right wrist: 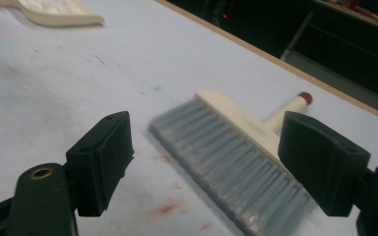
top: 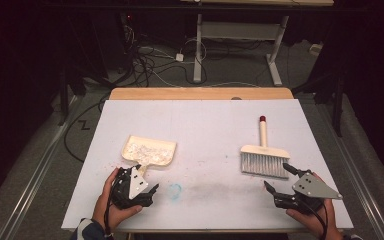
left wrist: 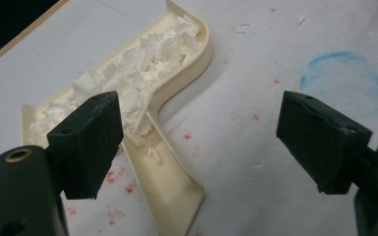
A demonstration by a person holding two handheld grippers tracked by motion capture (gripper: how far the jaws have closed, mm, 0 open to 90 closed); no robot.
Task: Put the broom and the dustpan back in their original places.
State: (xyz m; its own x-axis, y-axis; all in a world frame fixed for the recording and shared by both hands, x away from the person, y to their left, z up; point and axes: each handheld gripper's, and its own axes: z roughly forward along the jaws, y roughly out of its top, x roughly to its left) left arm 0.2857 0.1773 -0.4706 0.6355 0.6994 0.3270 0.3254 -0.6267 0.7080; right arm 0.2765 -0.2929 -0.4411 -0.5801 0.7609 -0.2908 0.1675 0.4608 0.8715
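White surface (top: 200, 125) with wooden far edge, faint red specks and a blue ring stain (top: 175, 189) near the front. Cream dustpan (top: 150, 151) full of white scraps lies left; cream hand brush (top: 264, 156), grey bristles, red-tipped handle, lies right, well apart.

Your left gripper (top: 141, 181) and right gripper (top: 280, 177) are black, each topped by a grey three-cornered plate with screws; brass-ringed holes mark the jaws.

No legible text or labels anywhere.
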